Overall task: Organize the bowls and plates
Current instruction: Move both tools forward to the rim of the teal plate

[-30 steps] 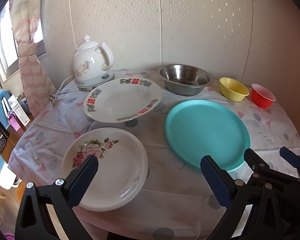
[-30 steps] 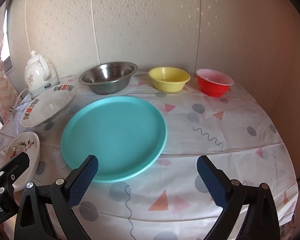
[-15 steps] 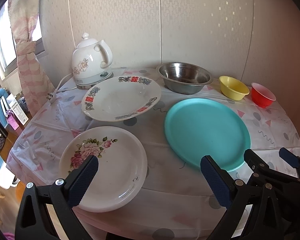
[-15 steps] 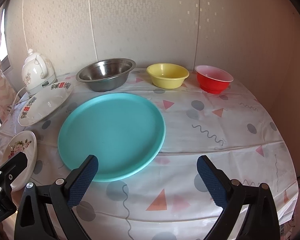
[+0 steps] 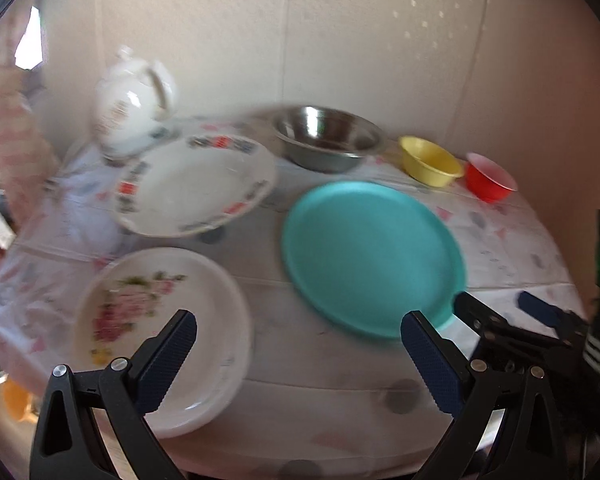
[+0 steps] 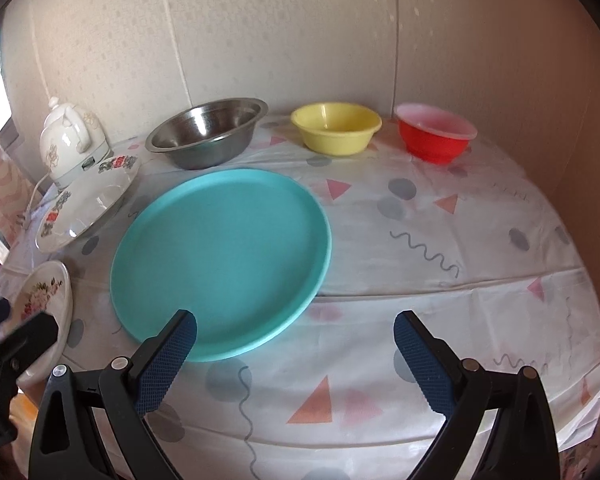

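A teal plate (image 5: 372, 256) (image 6: 220, 264) lies mid-table. A white rose plate (image 5: 160, 336) (image 6: 44, 296) sits at the front left, and a larger white plate with a red and black rim (image 5: 196, 184) (image 6: 84, 204) lies behind it. A steel bowl (image 5: 326, 142) (image 6: 208, 132), a yellow bowl (image 5: 428, 160) (image 6: 336, 128) and a red bowl (image 5: 490, 176) (image 6: 436, 132) stand along the back. My left gripper (image 5: 300, 352) is open and empty above the front edge, between the rose plate and the teal plate. My right gripper (image 6: 296, 356) is open and empty at the teal plate's near right edge.
A white electric kettle (image 5: 136, 116) (image 6: 68, 144) stands at the back left by the wall. A patterned cloth (image 6: 440, 240) covers the round table. A curtain (image 5: 8, 120) and window are at the far left. The right gripper also shows in the left wrist view (image 5: 504, 320).
The left wrist view is now blurred; the left gripper has swung and shifted, with the scene sliding left. The right gripper moved slightly forward toward the teal plate. Both stay open.
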Motion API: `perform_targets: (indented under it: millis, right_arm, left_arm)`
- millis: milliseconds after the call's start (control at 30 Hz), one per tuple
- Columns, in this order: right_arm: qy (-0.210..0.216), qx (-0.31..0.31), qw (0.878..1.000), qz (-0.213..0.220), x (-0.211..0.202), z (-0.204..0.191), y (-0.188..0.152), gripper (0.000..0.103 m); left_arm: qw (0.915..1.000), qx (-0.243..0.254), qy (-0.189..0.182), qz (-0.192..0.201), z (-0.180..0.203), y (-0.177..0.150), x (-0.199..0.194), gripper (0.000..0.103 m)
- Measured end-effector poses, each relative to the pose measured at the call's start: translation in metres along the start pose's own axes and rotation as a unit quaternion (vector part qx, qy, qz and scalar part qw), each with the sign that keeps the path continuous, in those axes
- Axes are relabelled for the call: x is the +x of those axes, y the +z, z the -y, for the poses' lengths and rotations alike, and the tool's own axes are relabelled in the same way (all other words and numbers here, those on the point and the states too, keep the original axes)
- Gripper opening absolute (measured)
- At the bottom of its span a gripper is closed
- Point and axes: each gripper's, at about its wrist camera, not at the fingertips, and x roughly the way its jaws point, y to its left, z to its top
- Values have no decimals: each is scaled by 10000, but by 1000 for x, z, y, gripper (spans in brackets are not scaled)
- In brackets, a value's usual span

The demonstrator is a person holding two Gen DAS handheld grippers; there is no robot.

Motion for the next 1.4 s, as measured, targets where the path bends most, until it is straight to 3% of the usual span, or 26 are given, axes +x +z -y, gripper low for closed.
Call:
perform_targets:
  millis: [167, 233, 400, 533, 667, 867, 1000, 1133, 1333, 1400]
  right_arm:
    - [209, 377, 9989, -205, 9, 23, 11, 101]
    - [250, 477, 9982, -249, 12, 31, 15, 101]
    - [652, 829, 9935, -433, 19, 47, 28, 101]
    - [650, 664, 9948, -423, 22, 43, 36, 101]
    - [592, 287, 9967, -483, 29, 31, 41, 100]
    - [447, -95, 9974, -550, 43, 19, 41, 92]
    - [377, -216, 9976, -546, 50, 15, 42, 86]
    - [379, -296, 9973, -552, 54, 12, 43, 83]
    - [371, -481, 9963, -614, 62, 7, 39, 68]
    - [314, -569, 9961, -593, 61, 5, 39, 54]
  left_arm:
    - [9986, 1, -491, -199, -2, 16, 13, 103]
    - [9946, -118, -984, -302, -8, 25, 18, 103]
    - [9880, -271, -1464, -418, -15, 48, 31, 103]
    - [9896, -222, -1342, -474, -15, 58, 47, 103]
    - [9857, -428, -1413, -806, -20, 64, 67, 103]
    - [9864, -459, -1262, -947, -20, 70, 85, 102]
    - [9875, -341, -1127, -1047, -16, 74, 98, 92]
    - [9850, -311, -1129, -1271, -14, 76, 114, 88]
    - [9842, -167, -1066, -1402, -10, 75, 123, 77]
    - [9844, -104, -1058, -1401, -6, 74, 123, 68]
